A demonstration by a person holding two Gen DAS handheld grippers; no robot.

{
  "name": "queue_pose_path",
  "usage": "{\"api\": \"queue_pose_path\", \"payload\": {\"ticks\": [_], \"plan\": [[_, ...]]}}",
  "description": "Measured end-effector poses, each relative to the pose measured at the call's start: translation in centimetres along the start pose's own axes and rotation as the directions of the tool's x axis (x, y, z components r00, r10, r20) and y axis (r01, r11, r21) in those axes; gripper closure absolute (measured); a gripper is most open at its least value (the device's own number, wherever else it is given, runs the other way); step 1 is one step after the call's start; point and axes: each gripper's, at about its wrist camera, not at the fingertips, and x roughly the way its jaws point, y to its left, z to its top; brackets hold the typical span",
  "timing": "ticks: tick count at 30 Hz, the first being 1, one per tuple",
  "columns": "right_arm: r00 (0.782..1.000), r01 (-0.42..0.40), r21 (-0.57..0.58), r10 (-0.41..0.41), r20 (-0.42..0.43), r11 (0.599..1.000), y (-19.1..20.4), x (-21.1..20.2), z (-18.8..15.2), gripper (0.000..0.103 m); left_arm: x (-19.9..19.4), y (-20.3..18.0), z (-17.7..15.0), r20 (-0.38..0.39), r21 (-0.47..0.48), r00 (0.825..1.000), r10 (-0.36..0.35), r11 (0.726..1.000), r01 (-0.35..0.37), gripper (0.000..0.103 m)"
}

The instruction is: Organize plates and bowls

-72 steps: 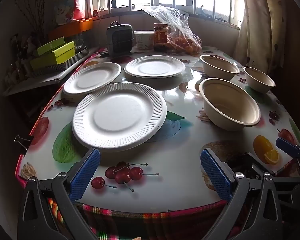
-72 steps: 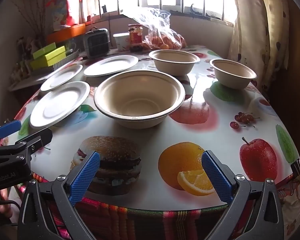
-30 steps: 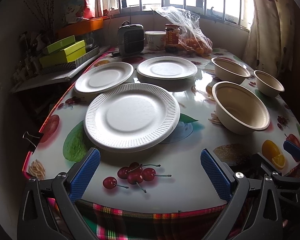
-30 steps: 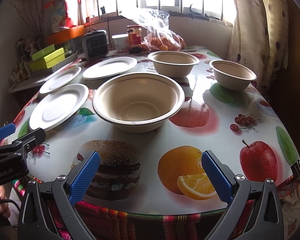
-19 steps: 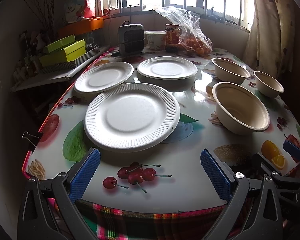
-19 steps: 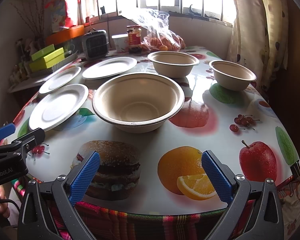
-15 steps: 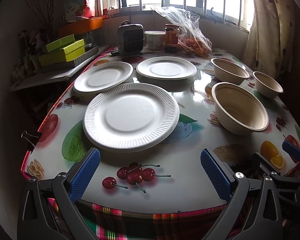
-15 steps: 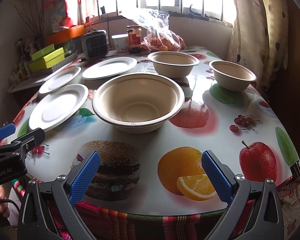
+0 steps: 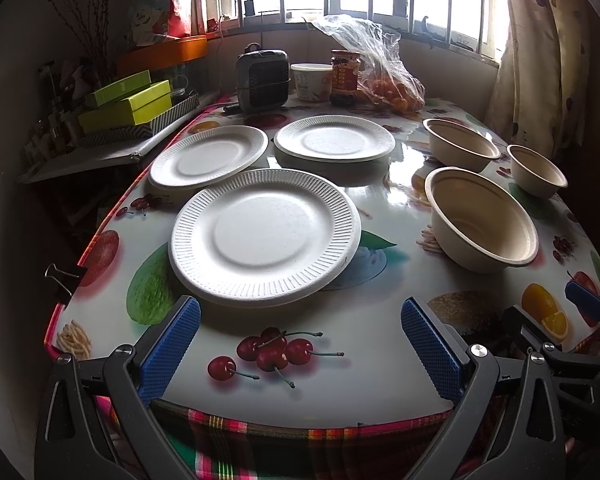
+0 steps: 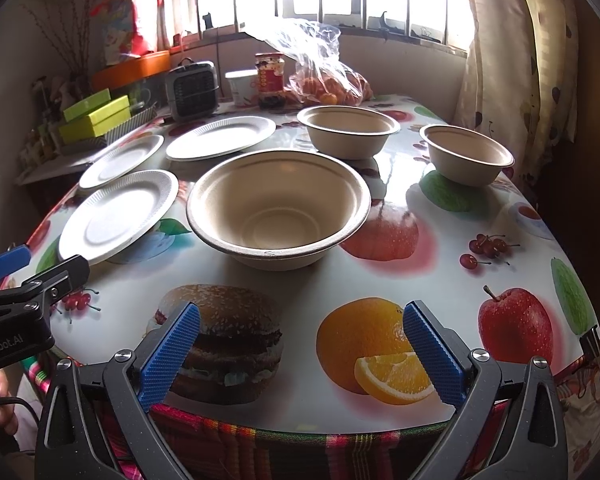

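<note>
While both claws hang at the near edge, table (image 9: 380, 344) holds three white plates (image 9: 264, 240), three tan bowls (image 10: 278, 204) to their right. Left gripper (image 9: 300, 344) and right gripper (image 10: 300, 346): jaws apart, empty. Left gripper body reads "enRobot.AI"; jar (image 10: 271, 80) label unreadable.

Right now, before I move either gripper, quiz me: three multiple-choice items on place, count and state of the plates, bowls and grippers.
1. The nearest bowl sits where?
A. right of the nearest plate
B. on it
C. behind the jar

2. How many plates lie on the table?
A. two
B. three
C. five

3. The right gripper is:
A. shut on a bowl
B. open, holding nothing
C. shut on a plate

Key:
1 A, the bowl stands apart on the plate's right.
2 B, three white plates show.
3 B, its blue pads stand wide apart over the table edge.
</note>
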Motion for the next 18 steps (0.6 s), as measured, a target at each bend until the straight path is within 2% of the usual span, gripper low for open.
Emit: {"api": "queue_pose_path", "payload": {"ticks": [18], "plan": [[1.0, 0.0, 0.0, 0.0, 0.003, 1.0, -0.02, -0.12, 0.11, 0.0, -0.13, 0.14, 0.07, 0.004, -0.004, 1.0, -0.004, 1.0, 0.004, 0.002]]}}
